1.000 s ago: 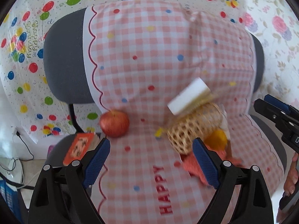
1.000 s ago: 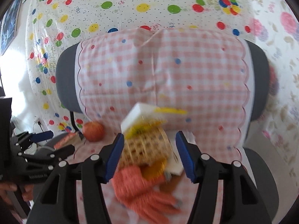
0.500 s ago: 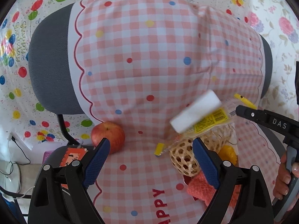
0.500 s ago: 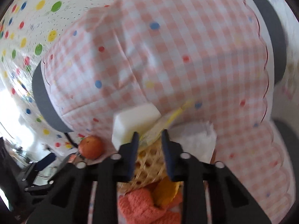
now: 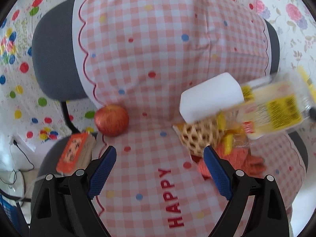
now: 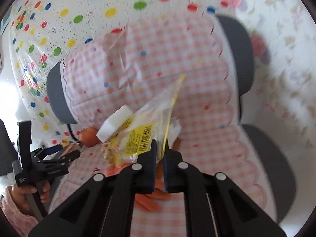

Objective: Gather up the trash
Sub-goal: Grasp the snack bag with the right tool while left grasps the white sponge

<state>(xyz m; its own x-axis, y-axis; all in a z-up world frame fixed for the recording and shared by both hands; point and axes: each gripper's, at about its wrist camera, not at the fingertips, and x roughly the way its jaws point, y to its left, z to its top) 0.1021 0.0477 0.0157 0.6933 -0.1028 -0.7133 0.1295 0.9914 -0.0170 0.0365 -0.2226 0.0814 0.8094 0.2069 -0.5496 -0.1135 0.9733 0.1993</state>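
plastic wrapper (image 6: 142, 138) pinched in right claw (image 6: 161, 148)

Pink gingham cloth (image 5: 158, 49), red apple (image 5: 111, 120), yellow-labelled wrapper (image 6: 138, 140)

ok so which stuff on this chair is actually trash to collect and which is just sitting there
Part of the job:
- plastic wrapper, pinched in the right gripper
- left gripper, open and empty

Just lying about:
- apple
- white sponge block
- woven basket
- orange glove
- orange box
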